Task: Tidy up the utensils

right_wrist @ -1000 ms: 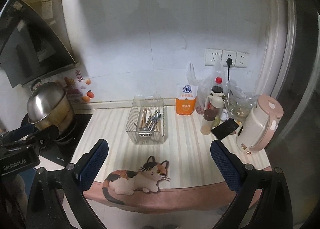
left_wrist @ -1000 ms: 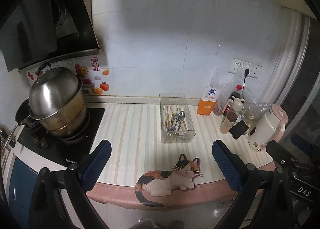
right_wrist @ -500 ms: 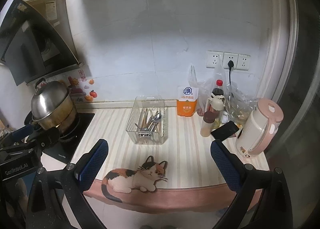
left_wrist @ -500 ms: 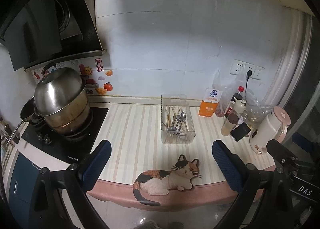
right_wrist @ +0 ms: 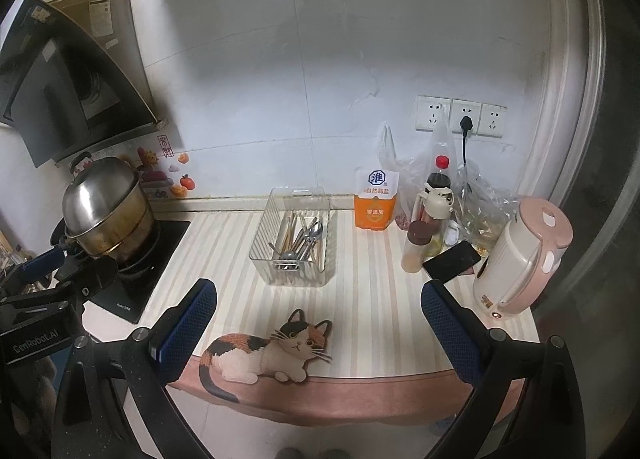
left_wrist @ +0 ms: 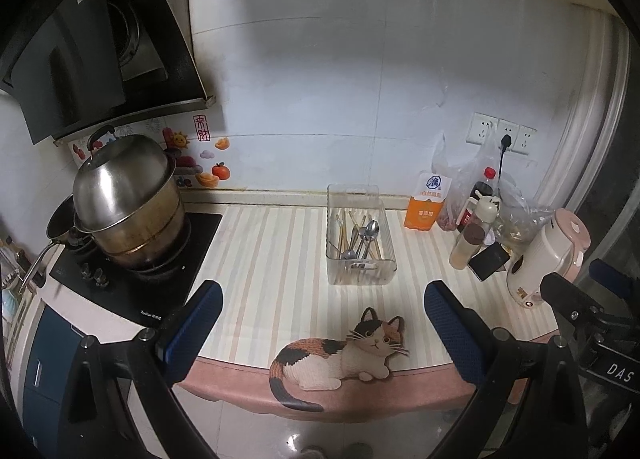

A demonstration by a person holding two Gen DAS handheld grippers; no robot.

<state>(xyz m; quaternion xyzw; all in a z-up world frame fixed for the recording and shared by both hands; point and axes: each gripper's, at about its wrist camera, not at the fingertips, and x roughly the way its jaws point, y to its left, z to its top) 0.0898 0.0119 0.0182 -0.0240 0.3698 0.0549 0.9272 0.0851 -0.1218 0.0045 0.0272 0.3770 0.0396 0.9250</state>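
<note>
A clear plastic bin (left_wrist: 360, 271) stands in the middle of the striped counter (left_wrist: 272, 259), and also shows in the right wrist view (right_wrist: 294, 275). Inside lie metal spoons (left_wrist: 366, 237) and wooden chopsticks (left_wrist: 342, 233), jumbled together; they also show in the right wrist view (right_wrist: 306, 239). My left gripper (left_wrist: 320, 319) is open and empty, held off the counter's front edge. My right gripper (right_wrist: 318, 315) is also open and empty, at a similar distance. The right gripper's body shows at the left view's right edge (left_wrist: 592, 323).
A stacked steel pot (left_wrist: 124, 199) sits on the black cooktop (left_wrist: 132, 283) at left. A salt bag (left_wrist: 426, 201), bottles (left_wrist: 474, 227), a phone (left_wrist: 490, 261) and a pink kettle (left_wrist: 548, 259) crowd the right. A cat-shaped mat (left_wrist: 340, 355) lies at the front edge.
Both grippers have drawn back and risen slightly from the counter, so the scene looks a little smaller and lower. Nothing on the counter has moved.
</note>
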